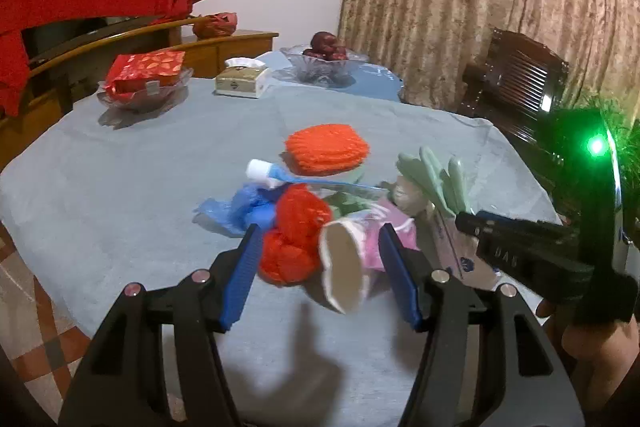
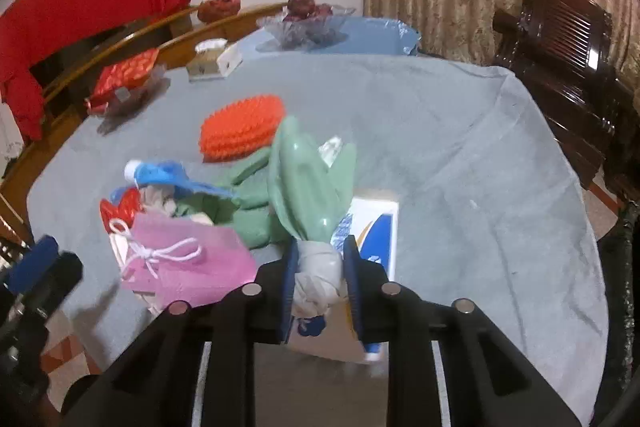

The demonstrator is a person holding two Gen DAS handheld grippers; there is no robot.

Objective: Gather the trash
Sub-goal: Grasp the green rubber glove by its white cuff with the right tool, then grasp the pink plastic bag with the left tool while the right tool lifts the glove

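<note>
Jaws wide on the left gripper (image 1: 320, 263), bracketing the paper cup (image 1: 346, 265) lying tipped in the near trash heap, mouth toward us. Right gripper (image 2: 322, 281) pinches the green bag (image 2: 308, 183) by its knotted neck, just right of the cup.

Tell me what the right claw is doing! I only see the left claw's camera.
Observer: The right claw is shut on the knotted neck of the green bag.
Child: What's under the bag?
Observer: A white and blue box lies flat just beneath it.
Child: Is anything on the pink bag?
Observer: Yes, a white string bow is tied on its front.
</note>
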